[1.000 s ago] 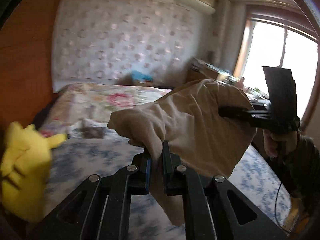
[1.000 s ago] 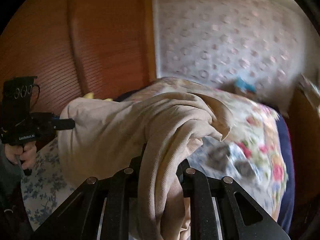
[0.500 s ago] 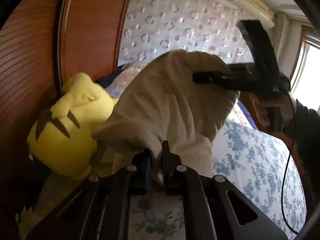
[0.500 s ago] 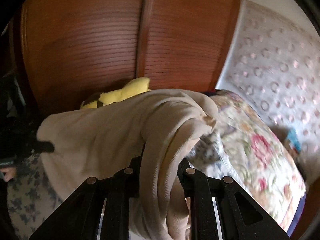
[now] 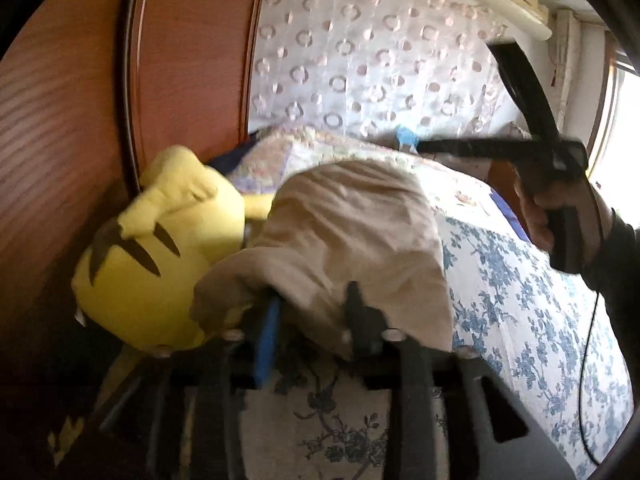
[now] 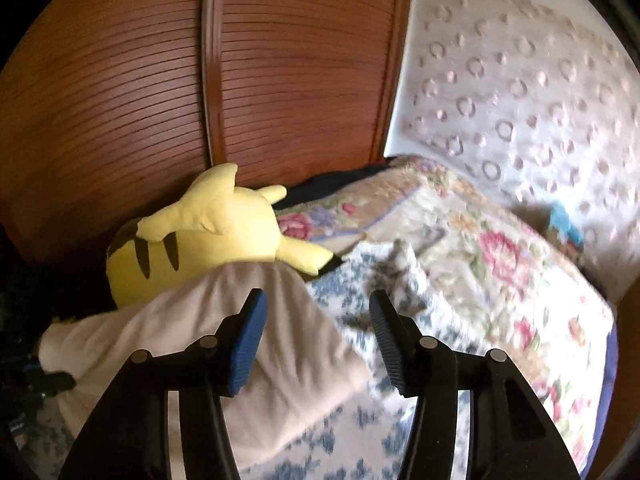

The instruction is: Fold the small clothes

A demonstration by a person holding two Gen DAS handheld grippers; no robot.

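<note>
A beige ribbed garment [image 5: 352, 240] lies in a heap on the blue-flowered bedsheet [image 5: 520, 320], leaning against a yellow plush toy [image 5: 160, 248]. My left gripper [image 5: 314, 304] is open, its fingers under the garment's near edge, which drapes over them. My right gripper [image 6: 316, 312] is open and empty, held just above the garment [image 6: 256, 344]. In the left wrist view the right gripper [image 5: 424, 146] is raised beyond the garment, held in a hand.
A wooden slatted wardrobe [image 6: 160, 100] stands behind the plush toy [image 6: 200, 236]. A rose-patterned quilt [image 6: 500, 260] covers the far part of the bed. A dotted white curtain [image 5: 360, 72] hangs behind. A window [image 5: 624, 120] is at the right.
Both grippers have opened and let go of the garment. It has dropped from mid-air onto the bed beside the plush toy. The right gripper has drawn back from it.
</note>
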